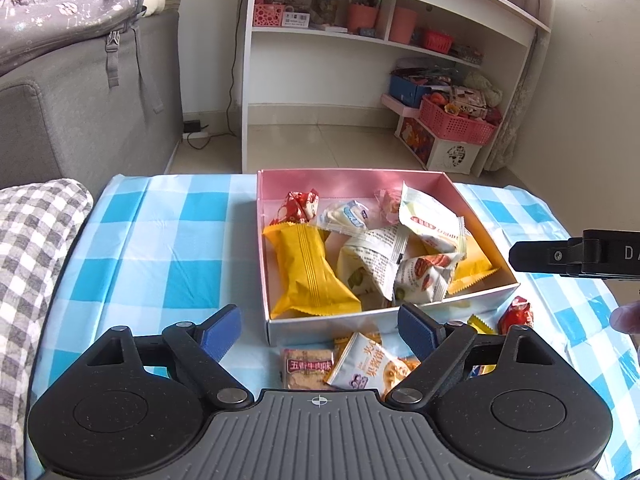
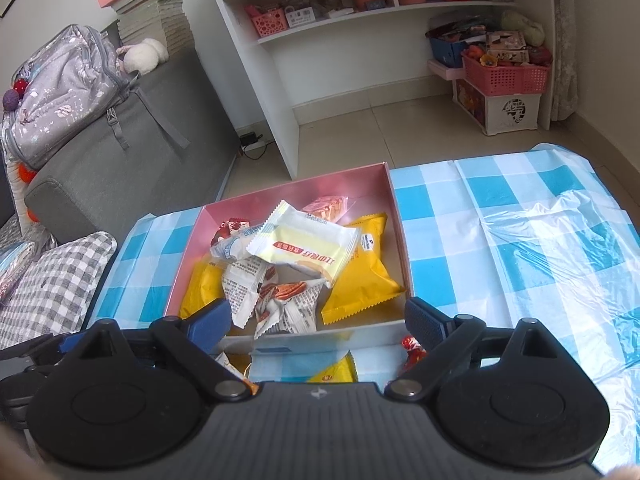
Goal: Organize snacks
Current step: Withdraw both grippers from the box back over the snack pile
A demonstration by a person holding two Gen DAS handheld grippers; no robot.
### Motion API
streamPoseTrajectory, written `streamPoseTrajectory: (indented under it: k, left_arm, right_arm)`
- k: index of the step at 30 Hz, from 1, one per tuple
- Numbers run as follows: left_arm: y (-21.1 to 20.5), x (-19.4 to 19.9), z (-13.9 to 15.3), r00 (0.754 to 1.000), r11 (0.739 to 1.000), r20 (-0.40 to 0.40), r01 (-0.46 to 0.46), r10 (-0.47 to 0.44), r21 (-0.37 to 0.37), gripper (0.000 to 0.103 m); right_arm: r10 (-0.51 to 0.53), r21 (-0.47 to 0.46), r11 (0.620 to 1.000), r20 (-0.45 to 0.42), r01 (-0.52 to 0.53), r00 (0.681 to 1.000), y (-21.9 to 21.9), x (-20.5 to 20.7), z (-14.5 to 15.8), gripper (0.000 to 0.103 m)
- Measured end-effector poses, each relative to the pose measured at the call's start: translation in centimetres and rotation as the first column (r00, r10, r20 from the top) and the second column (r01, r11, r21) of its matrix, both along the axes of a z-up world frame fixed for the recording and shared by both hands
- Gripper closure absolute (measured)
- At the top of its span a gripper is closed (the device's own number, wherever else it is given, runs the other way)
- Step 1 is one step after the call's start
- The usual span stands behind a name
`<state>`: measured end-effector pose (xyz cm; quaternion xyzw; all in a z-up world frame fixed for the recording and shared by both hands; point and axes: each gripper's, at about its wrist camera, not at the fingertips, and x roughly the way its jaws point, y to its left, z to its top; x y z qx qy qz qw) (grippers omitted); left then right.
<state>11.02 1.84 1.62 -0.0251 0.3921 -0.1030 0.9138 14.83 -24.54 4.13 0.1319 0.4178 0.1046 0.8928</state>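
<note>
Your pink box (image 1: 472, 200) at the table's far edge held yellow, white and red snack packets (image 1: 310, 276); their print was unreadable. Left claw (image 1: 320, 326) and right claw (image 2: 318, 316) gaped empty.

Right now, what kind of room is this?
Probably a home living room or child's room: a grey fabric sofa with a backpack on it, a white shelf unit crammed with baskets, and a blue-checked tablecloth under a pink snack box.

both views angled down; sharing box (image 1: 280, 322)
</note>
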Motion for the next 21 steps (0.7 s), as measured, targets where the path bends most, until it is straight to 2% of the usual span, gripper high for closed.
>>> streamPoseTrajectory:
  k: [6, 15, 21]
  left_arm:
    - [0.1, -2.3, -0.1, 1.000, 1.000, -0.017, 0.004, -0.005, -0.004, 0.010]
    - [0.3, -4.7, -1.8, 0.999, 0.999, -0.029, 0.029, -0.028, 0.036, 0.007]
    - [1.2, -5.3, -2.9, 0.999, 0.999, -0.047, 0.024, -0.023, 0.030, 0.006]
  right_arm:
    - [0.012, 0.002, 1.000, 0.001, -0.012, 1.000, 0.2, -1.6, -0.3, 0.008]
    - [0.044, -0.012, 0.999, 0.012, -0.044, 0.999, 0.7, -3.4, -1.3, 0.005]
    - [0.068, -0.031, 0.997, -0.026, -0.068, 0.997, 1.0, -4.2, -2.5, 0.005]
